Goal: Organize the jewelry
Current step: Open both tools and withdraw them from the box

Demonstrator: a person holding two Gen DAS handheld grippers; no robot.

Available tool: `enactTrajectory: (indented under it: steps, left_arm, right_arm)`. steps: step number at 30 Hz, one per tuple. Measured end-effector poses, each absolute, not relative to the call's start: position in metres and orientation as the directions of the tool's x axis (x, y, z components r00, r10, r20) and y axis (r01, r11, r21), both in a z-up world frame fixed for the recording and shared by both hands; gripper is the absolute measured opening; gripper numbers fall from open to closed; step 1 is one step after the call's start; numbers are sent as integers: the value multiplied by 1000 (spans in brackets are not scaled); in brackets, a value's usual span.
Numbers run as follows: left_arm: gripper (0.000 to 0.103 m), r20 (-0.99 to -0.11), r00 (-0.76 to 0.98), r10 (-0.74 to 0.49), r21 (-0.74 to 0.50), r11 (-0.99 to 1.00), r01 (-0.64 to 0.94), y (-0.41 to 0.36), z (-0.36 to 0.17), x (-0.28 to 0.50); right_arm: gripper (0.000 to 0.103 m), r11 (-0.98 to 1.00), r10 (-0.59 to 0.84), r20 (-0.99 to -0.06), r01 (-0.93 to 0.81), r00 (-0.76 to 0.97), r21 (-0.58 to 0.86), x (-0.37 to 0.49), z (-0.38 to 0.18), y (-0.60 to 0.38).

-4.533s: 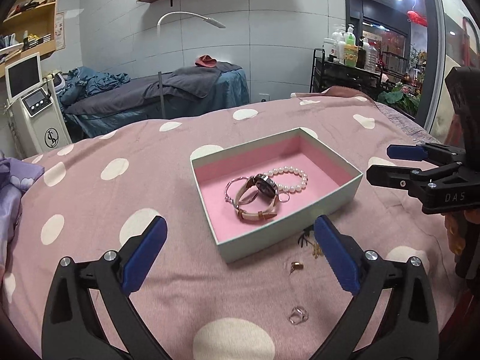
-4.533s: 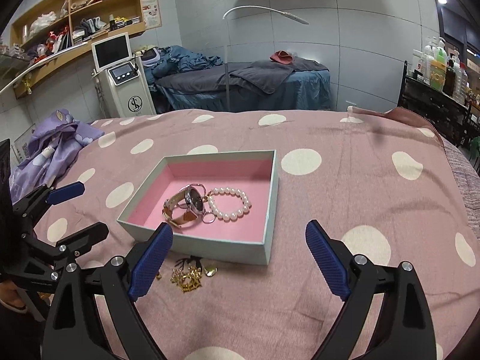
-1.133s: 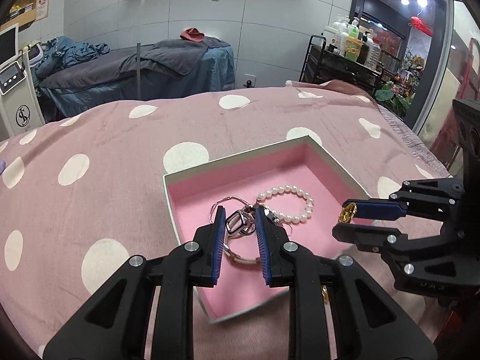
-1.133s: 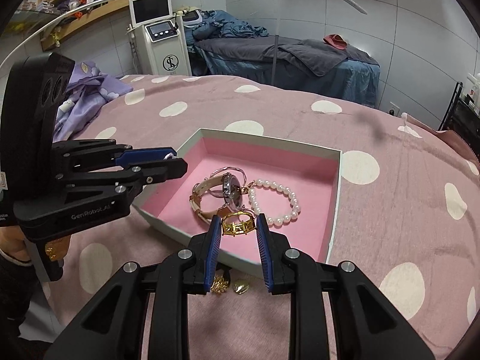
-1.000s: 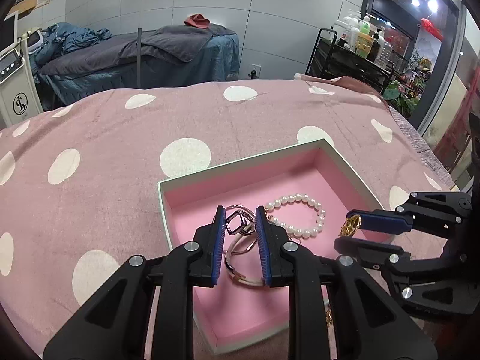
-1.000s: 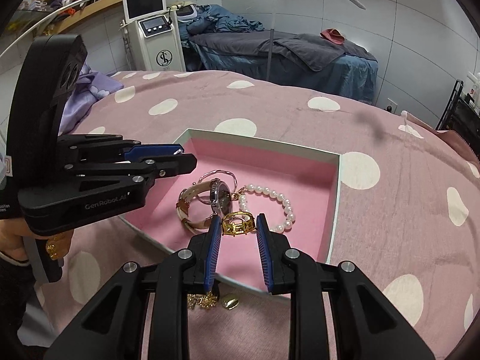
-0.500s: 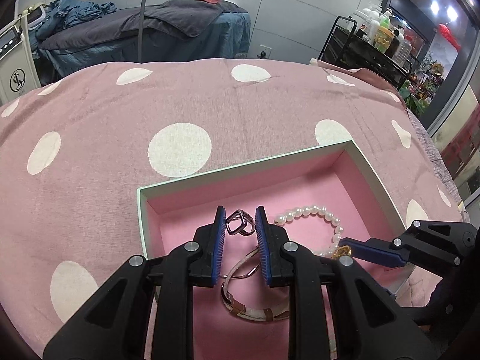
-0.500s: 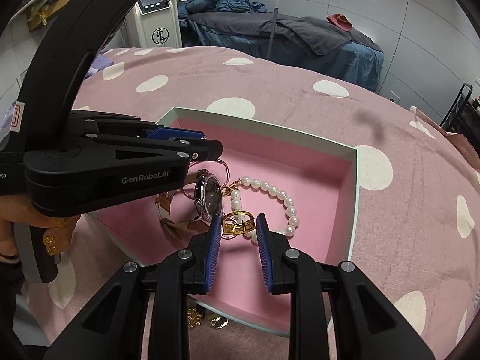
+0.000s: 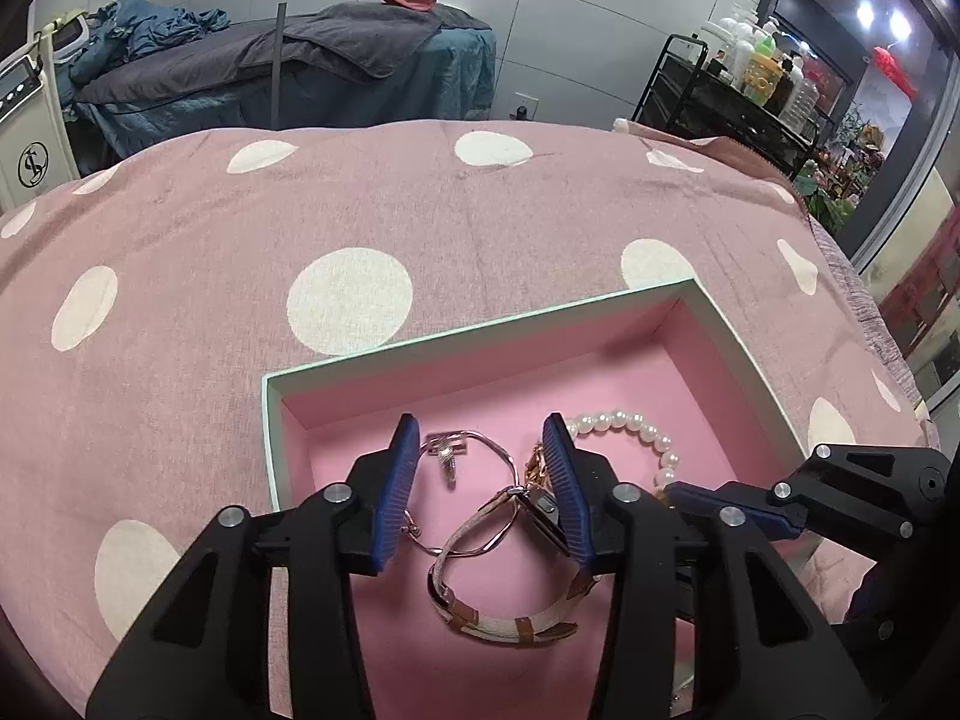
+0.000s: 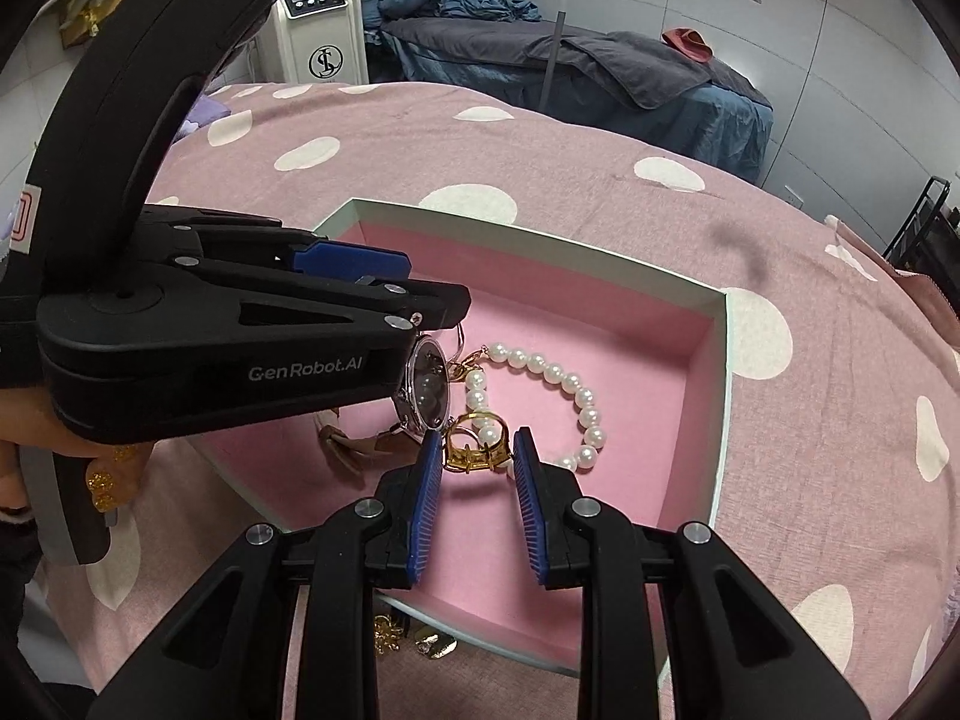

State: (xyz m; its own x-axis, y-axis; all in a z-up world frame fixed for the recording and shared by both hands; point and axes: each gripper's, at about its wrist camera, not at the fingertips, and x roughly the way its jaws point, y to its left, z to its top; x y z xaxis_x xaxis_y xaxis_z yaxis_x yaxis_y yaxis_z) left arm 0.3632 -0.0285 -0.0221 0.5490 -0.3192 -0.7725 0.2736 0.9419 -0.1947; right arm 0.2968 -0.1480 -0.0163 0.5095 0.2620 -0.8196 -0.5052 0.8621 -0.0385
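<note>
A pale green box (image 9: pixel 480 333) with a pink floor lies on the spotted bedspread. In it are a pearl bracelet (image 9: pixel 636 429), a watch with a tan strap (image 9: pixel 510 618) and a silver bangle (image 9: pixel 480 468). My left gripper (image 9: pixel 483 450) is open over the box floor, and a silver ring (image 9: pixel 447 455) lies loose between its fingers. My right gripper (image 10: pixel 474 450) is over the box with its jaws slightly parted, and a gold ring (image 10: pixel 474 450) sits between them, touching both pads, beside the pearl bracelet (image 10: pixel 552 396). The left gripper (image 10: pixel 414 300) crosses the right wrist view.
Small gold pieces (image 10: pixel 414 639) lie on the bedspread (image 9: pixel 360 210) just outside the box's near wall (image 10: pixel 480 642). Behind are a massage bed with dark towels (image 9: pixel 312 60), a white machine (image 10: pixel 321 24) and a rack of bottles (image 9: pixel 750 84).
Both grippers came down into the box. The left gripper opened and let go of the silver ring, which now lies on the pink floor. The right jaws widened a little around the gold ring.
</note>
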Motion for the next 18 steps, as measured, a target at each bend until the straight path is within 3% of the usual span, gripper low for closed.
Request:
enactTrajectory:
  steps: [11, 14, 18]
  left_arm:
    - [84, -653, 669, -356, -236, 934, 266, -9, 29, 321]
    - [92, -618, 696, -366, -253, 931, 265, -1, 38, 298]
    - [96, -598, 710, -372, -276, 927, 254, 9, 41, 271]
  right_arm:
    - [62, 887, 300, -745, -462, 596, -12, 266, 17, -171]
    - [68, 898, 321, -719, -440, 617, 23, 255, 27, -180]
    - [73, 909, 331, -694, -413, 640, 52, 240, 33, -192]
